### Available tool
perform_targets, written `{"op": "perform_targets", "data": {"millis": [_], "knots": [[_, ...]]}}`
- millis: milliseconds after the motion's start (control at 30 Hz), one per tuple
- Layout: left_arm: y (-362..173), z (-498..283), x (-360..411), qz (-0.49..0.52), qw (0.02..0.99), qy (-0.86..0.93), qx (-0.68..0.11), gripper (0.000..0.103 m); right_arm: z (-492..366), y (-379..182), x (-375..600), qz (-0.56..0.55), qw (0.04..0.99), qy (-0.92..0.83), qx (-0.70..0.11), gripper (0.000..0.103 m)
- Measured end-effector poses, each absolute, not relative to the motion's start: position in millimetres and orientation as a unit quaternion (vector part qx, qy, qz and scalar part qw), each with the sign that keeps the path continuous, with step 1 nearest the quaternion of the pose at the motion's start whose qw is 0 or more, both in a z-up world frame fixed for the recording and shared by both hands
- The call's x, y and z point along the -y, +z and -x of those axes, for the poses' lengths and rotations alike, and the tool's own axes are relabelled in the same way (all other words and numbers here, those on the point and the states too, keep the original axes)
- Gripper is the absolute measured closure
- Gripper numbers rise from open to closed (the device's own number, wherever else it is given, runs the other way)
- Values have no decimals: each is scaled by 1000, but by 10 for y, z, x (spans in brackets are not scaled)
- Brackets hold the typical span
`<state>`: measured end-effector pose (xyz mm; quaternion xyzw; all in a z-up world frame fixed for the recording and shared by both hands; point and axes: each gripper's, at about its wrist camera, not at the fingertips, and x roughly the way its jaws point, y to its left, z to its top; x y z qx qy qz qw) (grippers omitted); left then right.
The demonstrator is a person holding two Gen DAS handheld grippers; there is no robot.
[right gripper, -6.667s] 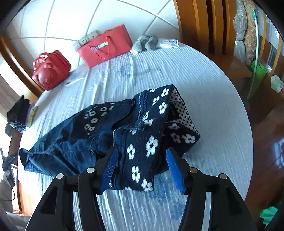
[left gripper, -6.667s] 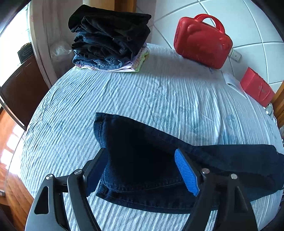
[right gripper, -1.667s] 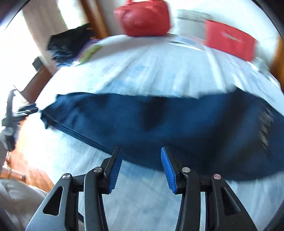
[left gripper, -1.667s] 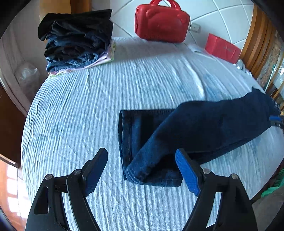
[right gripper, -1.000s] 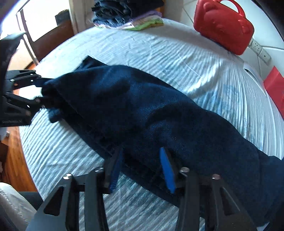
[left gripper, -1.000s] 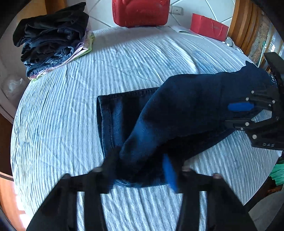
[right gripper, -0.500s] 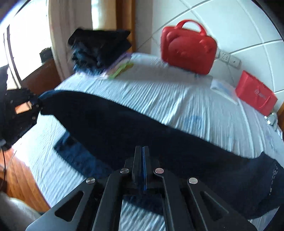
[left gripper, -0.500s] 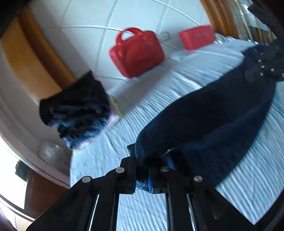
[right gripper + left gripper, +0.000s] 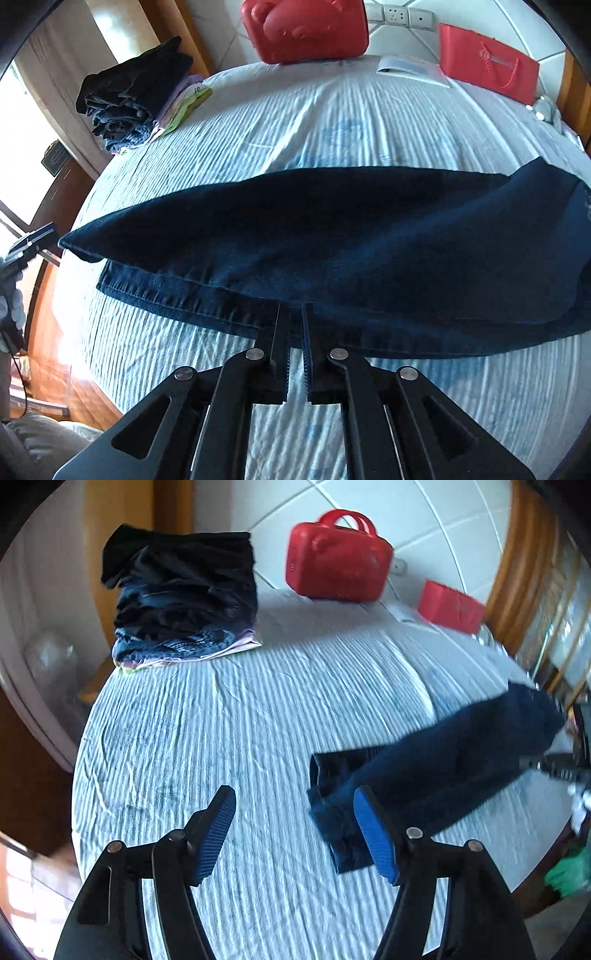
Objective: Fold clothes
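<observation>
Dark blue jeans [image 9: 332,251] lie folded lengthwise across the white ribbed tablecloth [image 9: 351,110]. My right gripper [image 9: 294,314] is shut on the near edge of the jeans. In the left wrist view the jeans [image 9: 436,760] lie to the right, their hem end near my right fingertip [image 9: 373,827]. My left gripper [image 9: 291,827] is open and empty above the cloth, left of the hem. It also shows at the left edge of the right wrist view [image 9: 33,240].
A stack of folded dark clothes [image 9: 181,598] sits at the back left. A red case [image 9: 336,557] and a red paper bag [image 9: 450,605] stand by the tiled wall. The table edge [image 9: 79,775] drops off at the left.
My left gripper has let go of the jeans' hem end, opened and drawn back to the left. The jeans have dropped onto the table. My right gripper stays shut on them.
</observation>
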<state>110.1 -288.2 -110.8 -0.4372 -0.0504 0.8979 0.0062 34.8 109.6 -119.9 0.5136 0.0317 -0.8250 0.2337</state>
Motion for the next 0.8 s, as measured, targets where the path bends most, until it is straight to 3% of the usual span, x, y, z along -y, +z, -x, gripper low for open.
{"op": "perform_targets", "data": {"millis": [200,367,433,500,533,600,633,667,800], "knots": [[-1238,-1011,2792,452,17,890,56,35,-357,-1259,-805,-508,258,-820,-61,64],[-1442,-791,2696,477,35,877,53,35,-221,-1373,-656,-503,245,-822,-110,61],[-1548,-727,2627,495,47,867,45,35,-196,-1438,-582,-505,261,-809,-152,52],[-1654,-700,2557,513,51,856,41,35,-190,-1530,-506,-505,270,-795,-201,51],[-1702,-696,2524,519,53,853,36,35,-192,-1575,-465,-496,267,-793,-231,54],[-1790,-696,2468,529,50,847,24,35,-148,-1617,-434,-490,267,-789,-255,73],[-1817,-704,2450,532,47,845,20,35,-114,-1611,-444,-492,267,-789,-255,98],[-1820,-719,2438,531,48,846,18,35,-94,-1568,-495,-495,266,-789,-247,103],[-1772,-725,2400,524,59,850,-9,35,-109,-1424,-871,-523,237,-788,-222,103]]}}
